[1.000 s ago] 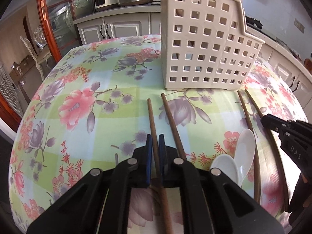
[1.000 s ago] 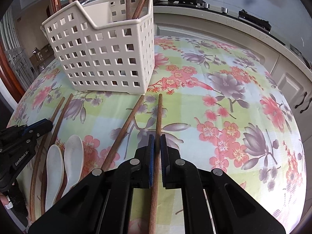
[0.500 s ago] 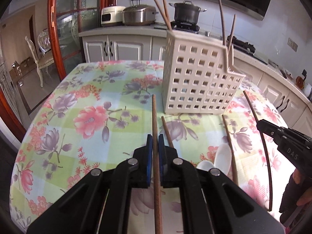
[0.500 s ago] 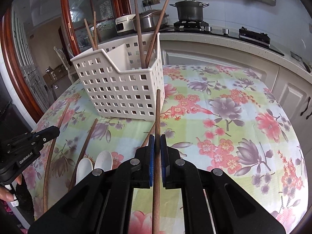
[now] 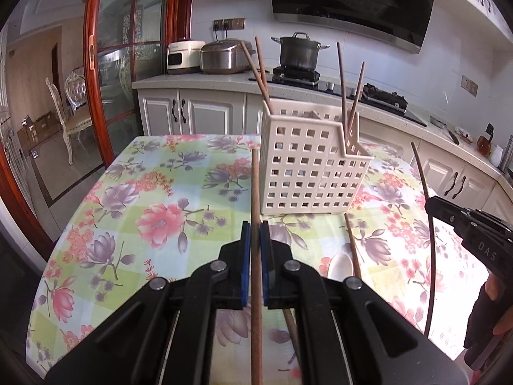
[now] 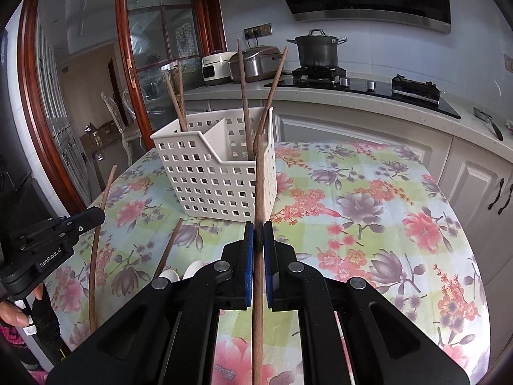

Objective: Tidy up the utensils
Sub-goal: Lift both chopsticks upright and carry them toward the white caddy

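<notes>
Chopstick (image 5: 255, 192) in the left gripper (image 5: 255, 243) is clamped between the blue pads, running up the centre of the left wrist frame with its tip beside the lower left corner of the white perforated caddy (image 5: 307, 166). Right gripper (image 6: 259, 243) likewise grasps a second chopstick (image 6: 259, 192), which runs up the centre of the right wrist frame and overlaps the caddy's near right corner. Caddy stands upright on the floral surface (image 6: 368, 208), centre frame in both views, with two chopsticks in each of two compartments, leaning above the rim. Loose chopstick (image 6: 168, 247) lies on the surface at lower left of the right wrist frame, next to two white spoons (image 6: 192, 268) partly hidden behind the gripper.
</notes>
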{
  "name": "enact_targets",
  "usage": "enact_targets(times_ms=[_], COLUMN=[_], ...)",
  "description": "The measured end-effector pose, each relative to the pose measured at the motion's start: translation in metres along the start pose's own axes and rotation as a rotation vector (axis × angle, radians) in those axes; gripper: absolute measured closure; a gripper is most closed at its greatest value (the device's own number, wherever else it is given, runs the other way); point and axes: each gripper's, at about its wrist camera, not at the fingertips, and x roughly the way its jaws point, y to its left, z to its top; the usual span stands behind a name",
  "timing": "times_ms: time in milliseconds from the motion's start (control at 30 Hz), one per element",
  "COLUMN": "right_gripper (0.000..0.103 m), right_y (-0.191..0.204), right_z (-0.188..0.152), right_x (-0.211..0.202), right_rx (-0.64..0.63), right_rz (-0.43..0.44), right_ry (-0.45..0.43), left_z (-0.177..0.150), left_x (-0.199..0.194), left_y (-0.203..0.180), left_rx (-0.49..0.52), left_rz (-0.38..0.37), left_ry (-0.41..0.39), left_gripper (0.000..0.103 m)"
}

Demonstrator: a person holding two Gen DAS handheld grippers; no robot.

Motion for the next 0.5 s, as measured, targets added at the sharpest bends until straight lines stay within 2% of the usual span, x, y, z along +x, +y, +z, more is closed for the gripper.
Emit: enact_targets(times_ms=[500], right_gripper=[0.097], right_y=[0.010], right_z=[0.003], right_x=[-0.035], right_rx=[-0.040], right_rz=[0.002], right_ry=[-0.069], left_z=[0.003], left_x=[-0.036], left_y=[-0.001], left_rx=[0.016], left_rz=[0.016], left_ry=[-0.104], left_gripper=[0.097])
